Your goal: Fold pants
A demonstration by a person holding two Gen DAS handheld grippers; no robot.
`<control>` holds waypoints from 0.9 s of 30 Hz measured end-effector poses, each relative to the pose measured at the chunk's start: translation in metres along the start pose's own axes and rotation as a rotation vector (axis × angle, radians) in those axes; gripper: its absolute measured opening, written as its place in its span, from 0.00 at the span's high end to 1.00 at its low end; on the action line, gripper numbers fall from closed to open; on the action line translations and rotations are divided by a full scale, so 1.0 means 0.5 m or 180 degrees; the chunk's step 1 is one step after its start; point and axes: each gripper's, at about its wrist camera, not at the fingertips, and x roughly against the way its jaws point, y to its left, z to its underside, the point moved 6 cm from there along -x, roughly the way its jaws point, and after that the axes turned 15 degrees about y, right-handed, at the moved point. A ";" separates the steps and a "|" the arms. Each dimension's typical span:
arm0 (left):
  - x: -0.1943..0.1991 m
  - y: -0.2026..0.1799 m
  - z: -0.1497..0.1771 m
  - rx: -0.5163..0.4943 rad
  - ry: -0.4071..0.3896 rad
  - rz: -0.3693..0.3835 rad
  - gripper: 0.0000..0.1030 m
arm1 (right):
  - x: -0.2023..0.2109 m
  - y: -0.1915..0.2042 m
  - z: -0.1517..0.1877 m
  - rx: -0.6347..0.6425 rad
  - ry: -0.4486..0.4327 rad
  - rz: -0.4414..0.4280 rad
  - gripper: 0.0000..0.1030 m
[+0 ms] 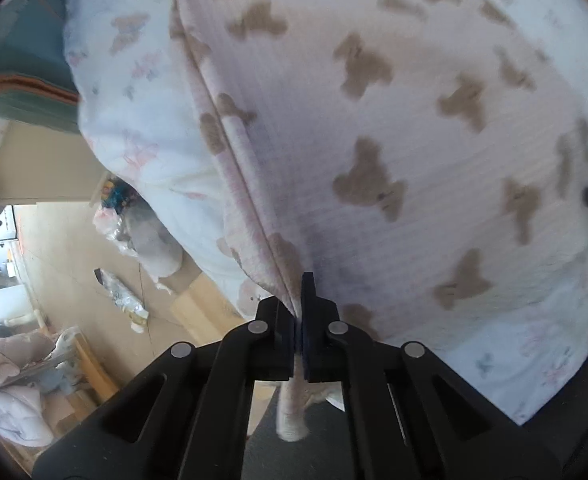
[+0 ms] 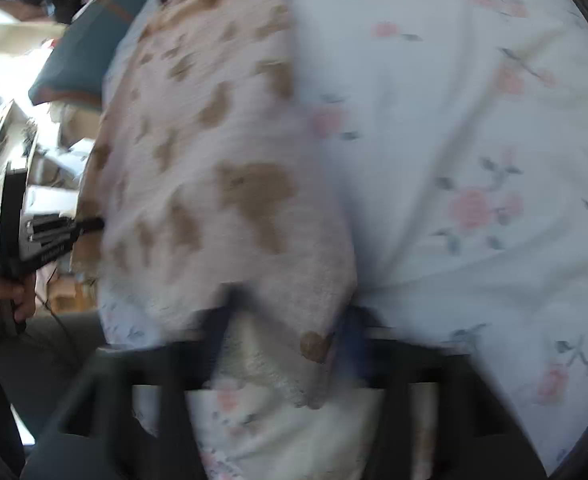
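The pants (image 1: 374, 140) are pale pink fleece with brown bear shapes, spread over a white floral bed cover (image 1: 134, 120). My left gripper (image 1: 299, 304) is shut on the pants' near edge, with cloth hanging down between the pads. In the right wrist view the pants (image 2: 222, 184) lie on the left of the floral cover (image 2: 474, 160). My right gripper (image 2: 286, 332) is blurred by motion; its jaws stand apart with a corner of the pants between them. The left gripper (image 2: 94, 224) shows at the far left edge of the pants, held by a hand (image 2: 6, 292).
A teal pillow (image 1: 22, 48) lies at the head of the bed. Beside the bed is a tan floor (image 1: 66, 248) with plastic bags (image 1: 122, 216), wooden boards and a heap of bedding (image 1: 10, 400). Cluttered shelves (image 2: 10, 132) stand behind the bed.
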 end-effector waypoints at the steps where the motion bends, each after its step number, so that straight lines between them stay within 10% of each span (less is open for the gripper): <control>1: 0.019 -0.001 0.004 0.0023 -0.0051 0.0026 1.00 | -0.001 0.002 0.007 0.0015 0.0001 -0.0075 0.99; 16: 0.487 0.036 0.193 0.0835 -0.1909 0.1696 1.00 | 0.555 0.141 0.111 0.0733 -0.1647 -0.0810 0.99; 27: 0.825 0.025 0.365 0.0754 -0.3110 0.2216 1.00 | 0.917 0.303 0.292 0.1373 -0.2673 -0.0731 0.99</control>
